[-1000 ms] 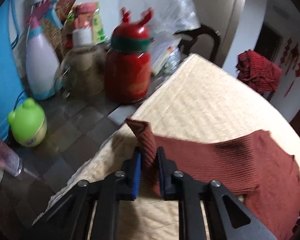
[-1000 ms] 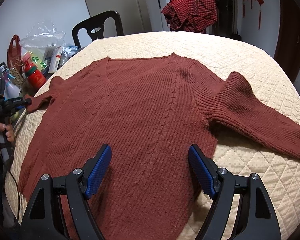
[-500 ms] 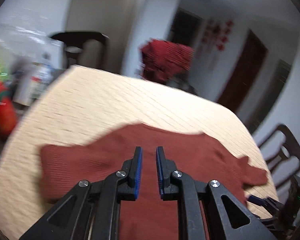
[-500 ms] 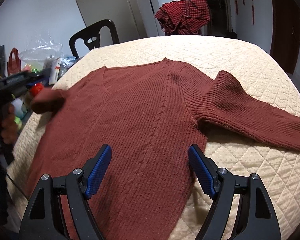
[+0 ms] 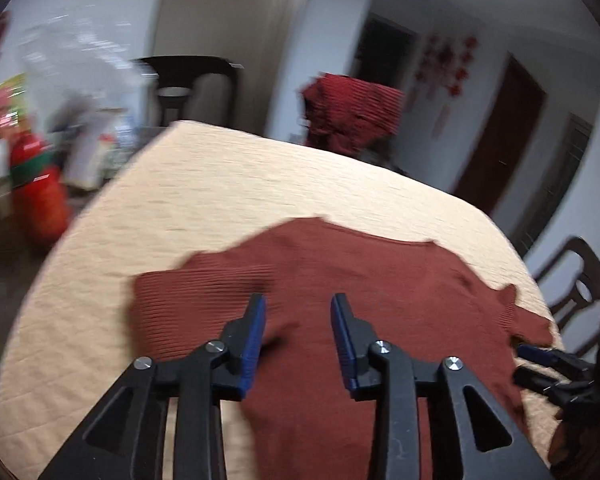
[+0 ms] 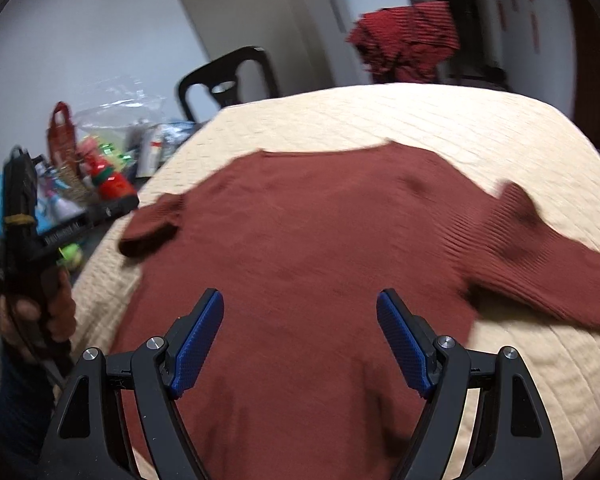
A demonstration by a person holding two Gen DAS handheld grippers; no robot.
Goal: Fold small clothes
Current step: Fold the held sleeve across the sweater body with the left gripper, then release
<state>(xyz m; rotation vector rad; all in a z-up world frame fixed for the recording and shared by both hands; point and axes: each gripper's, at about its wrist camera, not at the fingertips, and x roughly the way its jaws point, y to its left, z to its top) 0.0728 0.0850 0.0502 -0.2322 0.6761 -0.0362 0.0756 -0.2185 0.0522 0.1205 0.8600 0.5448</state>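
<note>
A rust-red knit sweater (image 6: pixel 320 248) lies flat on the beige quilted table cover (image 6: pixel 440 120). Its left sleeve (image 6: pixel 152 228) is folded in and rests by the shoulder. The right sleeve (image 6: pixel 540 260) stretches out to the right. My left gripper (image 5: pixel 298 312) hovers over the sweater (image 5: pixel 360 300) beside the folded sleeve (image 5: pixel 172 304); its jaws are opening with nothing between them. In the right wrist view a hand (image 6: pixel 36 312) holds this left gripper (image 6: pixel 128 206) at the table's left edge. My right gripper (image 6: pixel 300 316) stands wide open above the sweater's lower middle, holding nothing.
A red checked garment (image 6: pixel 408 40) hangs behind the table's far edge. A dark chair (image 6: pixel 228 76) stands at the far left corner, another chair (image 5: pixel 580 280) at the right. Bottles, a red jar (image 6: pixel 114 184) and bags crowd the surface left of the table.
The left gripper carried the left sleeve's cuff inward over the sweater, then parted its jaws and let it drop. The right gripper stayed open and tipped up slightly.
</note>
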